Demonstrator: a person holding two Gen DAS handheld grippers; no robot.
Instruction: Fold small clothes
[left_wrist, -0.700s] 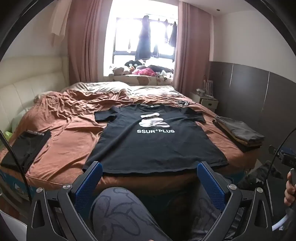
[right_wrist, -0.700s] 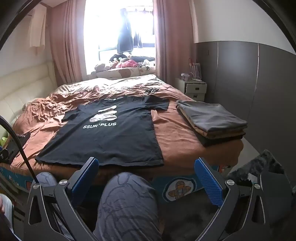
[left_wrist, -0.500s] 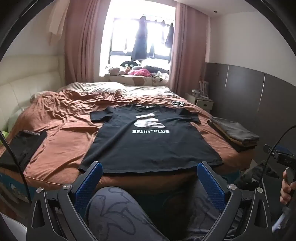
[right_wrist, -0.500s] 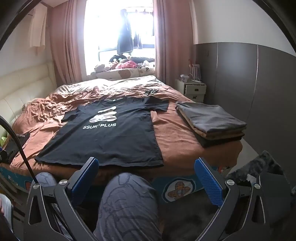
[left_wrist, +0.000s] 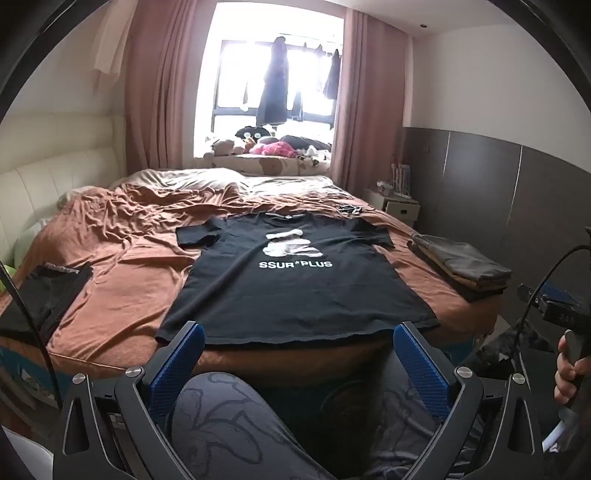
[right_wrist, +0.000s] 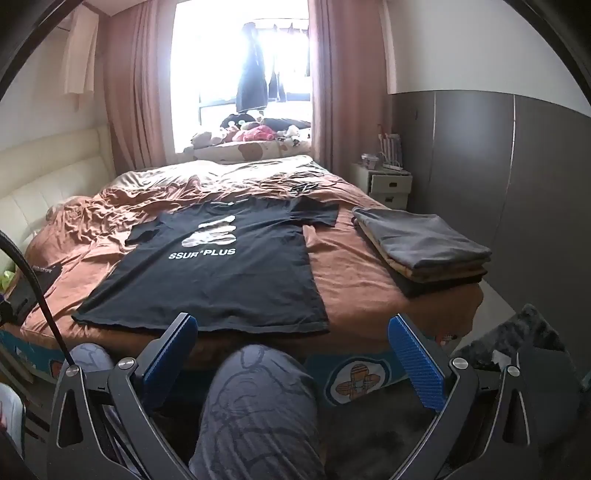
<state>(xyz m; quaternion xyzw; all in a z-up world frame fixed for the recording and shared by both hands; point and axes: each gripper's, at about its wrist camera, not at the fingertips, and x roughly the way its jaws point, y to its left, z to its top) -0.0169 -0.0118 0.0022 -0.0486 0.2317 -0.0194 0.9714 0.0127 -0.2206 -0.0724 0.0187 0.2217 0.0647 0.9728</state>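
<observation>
A black T-shirt (left_wrist: 295, 280) lies spread flat, front up, on the rust-brown bedsheet (left_wrist: 122, 266), its hem along the near edge of the bed and its collar toward the far window. White lettering reads "SSUR*PLUS" under a pale print whose shape is too blurred to make out. Both short sleeves are laid out to the sides.

The left gripper (left_wrist: 297, 354) hangs short of the bed with its blue-padded jaws spread wide and nothing between them; the pads frame the shirt's hem in the view without touching it. The right gripper (right_wrist: 293, 347) is likewise wide open and empty, held over the near edge, with the shirt left of its centre.

A knee in grey patterned trousers (right_wrist: 258, 398) fills the lower middle of both views and hides the bed's near side panel. At the far right of the left view a hand (left_wrist: 569, 369) grips a handle, cut off by the frame edge.

On the right side of the bed sits a stack of folded clothes (right_wrist: 421, 243), grey on top with tan and dark layers beneath. Near the left edge lies a dark folded garment (left_wrist: 44, 295), partly crossed by a black cable (left_wrist: 26, 314). Small dark items on the far part of the sheet cannot be identified. The window (right_wrist: 240, 74) is overexposed, with hanging garments only as silhouettes.
</observation>
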